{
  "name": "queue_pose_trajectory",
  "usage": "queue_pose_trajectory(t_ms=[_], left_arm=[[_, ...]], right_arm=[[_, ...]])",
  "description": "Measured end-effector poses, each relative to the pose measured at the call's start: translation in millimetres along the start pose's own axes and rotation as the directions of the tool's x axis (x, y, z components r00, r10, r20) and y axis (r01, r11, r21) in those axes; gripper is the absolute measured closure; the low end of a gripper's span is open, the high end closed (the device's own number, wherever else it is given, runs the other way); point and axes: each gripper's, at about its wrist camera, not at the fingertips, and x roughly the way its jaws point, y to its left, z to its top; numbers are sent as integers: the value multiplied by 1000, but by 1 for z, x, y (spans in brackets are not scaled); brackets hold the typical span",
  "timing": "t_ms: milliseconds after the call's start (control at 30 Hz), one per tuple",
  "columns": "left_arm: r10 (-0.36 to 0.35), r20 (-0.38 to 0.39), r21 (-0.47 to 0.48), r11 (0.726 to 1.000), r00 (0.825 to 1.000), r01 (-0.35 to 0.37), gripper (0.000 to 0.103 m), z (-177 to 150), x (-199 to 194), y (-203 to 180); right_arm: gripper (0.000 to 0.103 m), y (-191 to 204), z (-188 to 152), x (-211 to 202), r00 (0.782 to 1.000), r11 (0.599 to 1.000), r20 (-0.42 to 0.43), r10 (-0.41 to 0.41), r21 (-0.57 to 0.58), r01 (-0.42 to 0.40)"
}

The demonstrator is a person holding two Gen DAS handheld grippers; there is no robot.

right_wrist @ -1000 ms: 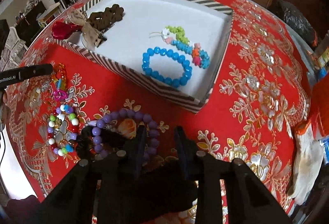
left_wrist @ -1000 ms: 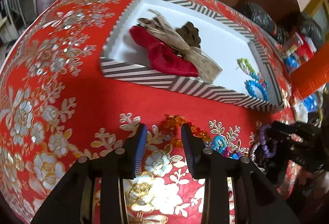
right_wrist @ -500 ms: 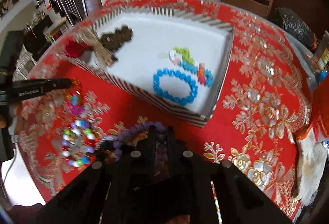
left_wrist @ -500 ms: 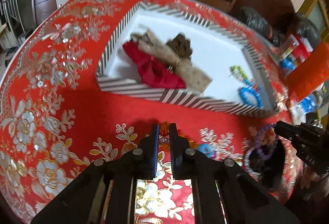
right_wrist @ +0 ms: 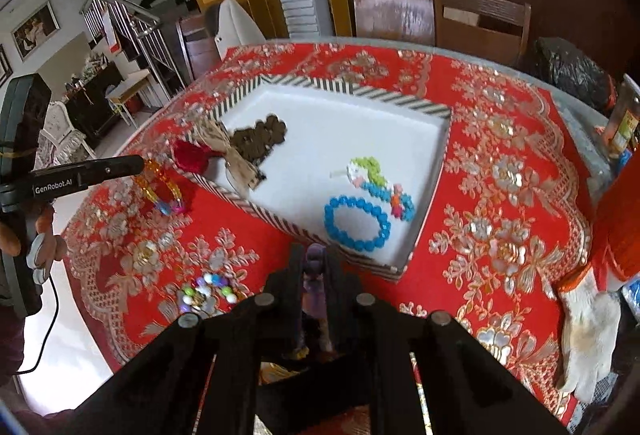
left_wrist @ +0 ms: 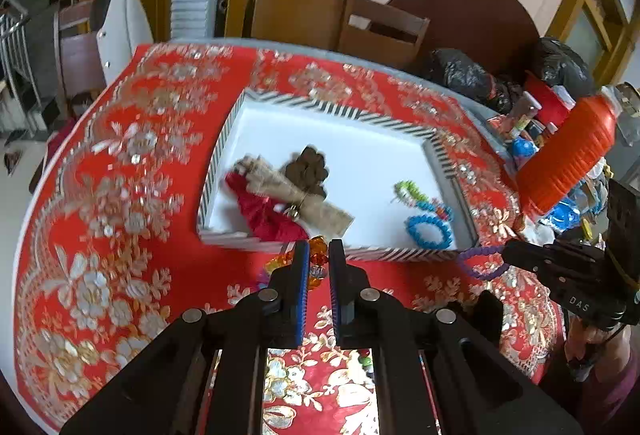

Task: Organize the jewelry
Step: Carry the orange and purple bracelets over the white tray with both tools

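Bracelets (left_wrist: 316,255) now lifted off tablecloth (left_wrist: 120,275).

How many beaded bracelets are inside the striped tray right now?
2: a blue bracelet near the striped tray's front right corner, and a green-and-blue bracelet just behind it. Others may lie hidden under the cloth pieces.

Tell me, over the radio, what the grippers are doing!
Left gripper shut on orange beaded bracelet, lifted. Right gripper shut on purple beaded bracelet, lifted. Striped white tray ahead, path clear. Multicoloured beaded bracelet waits on red tablecloth.

5 bracelets (right_wrist: 356,222), 2 hand-held grippers (left_wrist: 317,255), 1 tray (right_wrist: 428,191).
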Motion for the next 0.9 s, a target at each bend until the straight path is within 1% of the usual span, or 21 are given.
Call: queue_pose_trajectory(t_ms=[167,367,600,900], left_arm=[[-4,38,28,1000,999,3,91,18,-11,-11],[-5,51,74,997,999,1,91,34,-6,-32],[7,37,119,993,999,-11,91,44,17,-52],[29,8,145,989,1000,-30,91,55,50,-61]], right_arm=[[94,0,16,-15,999,1000,48,6,1,-6],[94,-2,30,-21,997,1000,76,0,9,-1],[94,-12,43,-9,998,999,68,-14,32,11],[94,-24,62,16,998,998,42,-42,44,40]])
